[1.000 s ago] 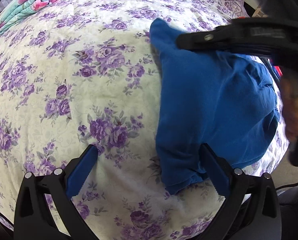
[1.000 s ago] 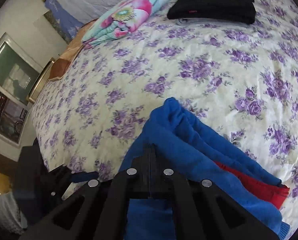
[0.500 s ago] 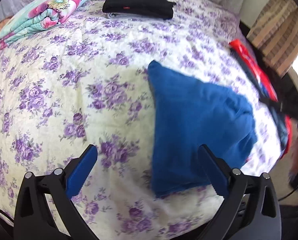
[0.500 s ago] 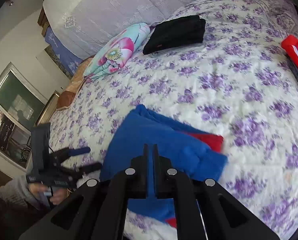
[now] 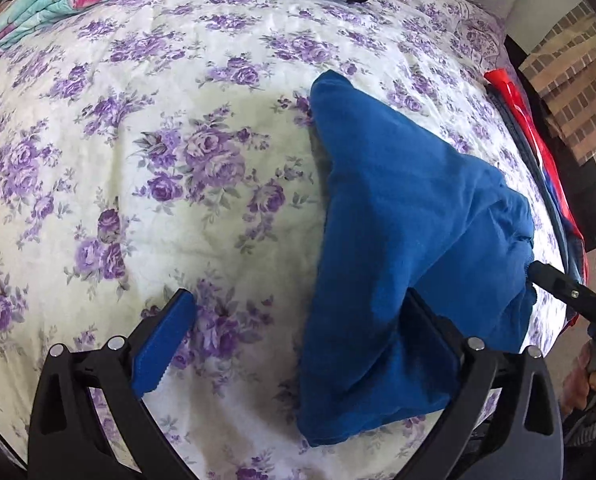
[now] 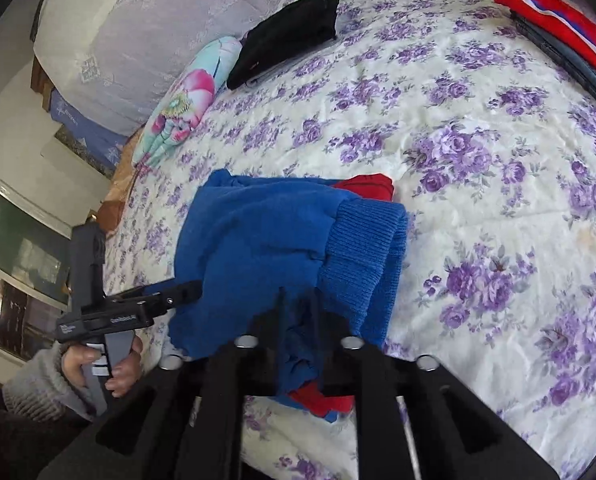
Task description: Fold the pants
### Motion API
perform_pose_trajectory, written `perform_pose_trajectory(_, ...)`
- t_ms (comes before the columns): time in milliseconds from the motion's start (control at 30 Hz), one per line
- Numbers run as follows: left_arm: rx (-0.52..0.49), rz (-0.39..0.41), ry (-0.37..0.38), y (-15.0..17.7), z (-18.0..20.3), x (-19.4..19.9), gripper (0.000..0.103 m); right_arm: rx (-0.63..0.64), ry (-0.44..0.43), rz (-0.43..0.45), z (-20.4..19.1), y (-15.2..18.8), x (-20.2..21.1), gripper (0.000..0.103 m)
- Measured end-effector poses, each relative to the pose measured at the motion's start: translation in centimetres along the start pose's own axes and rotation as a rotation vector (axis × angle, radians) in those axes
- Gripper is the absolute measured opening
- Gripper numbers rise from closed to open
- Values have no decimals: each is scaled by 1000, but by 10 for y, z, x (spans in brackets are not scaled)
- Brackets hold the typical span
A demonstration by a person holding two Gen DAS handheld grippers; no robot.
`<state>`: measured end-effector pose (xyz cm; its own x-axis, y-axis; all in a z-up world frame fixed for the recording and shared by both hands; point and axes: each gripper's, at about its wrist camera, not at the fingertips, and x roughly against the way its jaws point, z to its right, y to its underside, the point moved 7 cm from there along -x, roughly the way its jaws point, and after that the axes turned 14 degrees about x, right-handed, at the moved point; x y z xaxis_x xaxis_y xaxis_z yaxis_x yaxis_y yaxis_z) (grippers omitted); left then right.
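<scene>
The blue pants (image 5: 398, 216) sit folded at the lower right of the left wrist view, right up against the near edge of the bed (image 5: 138, 140), with lots of bare floral cover to the left. The left gripper (image 5: 298, 320) has its jaws spread wide, one finger (image 5: 430, 328) over the cloth. The right gripper (image 6: 298, 308) is pinching the ribbed waistband (image 6: 362, 240), jaws nearly together. Black clothes (image 6: 286, 44) lie far off at the top.

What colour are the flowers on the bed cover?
Purple, on a cream bed cover. The left wrist view shows the flowers best.
</scene>
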<state>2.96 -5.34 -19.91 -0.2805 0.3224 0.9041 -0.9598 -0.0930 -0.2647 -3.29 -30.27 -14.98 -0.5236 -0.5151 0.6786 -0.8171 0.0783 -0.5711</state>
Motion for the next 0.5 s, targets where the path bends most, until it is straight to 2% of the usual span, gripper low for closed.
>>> perform_pose_trajectory(33, 29, 4, 5, 0, -2, 4, 99, -16, 2, 25, 5, -1, 8, 86)
perform_pose_trajectory(167, 91, 54, 6, 3, -5, 21, 99, -93, -73, 16, 33, 0, 14, 87)
perform_pose_trajectory(267, 140, 78, -13, 9, -9, 30, 98, -153, -163, -9, 44, -1, 6, 87)
perform_pose_trajectory(500, 291, 133, -26, 32, -10, 50, 98, -122, -311, -97, 54, -9, -24, 87)
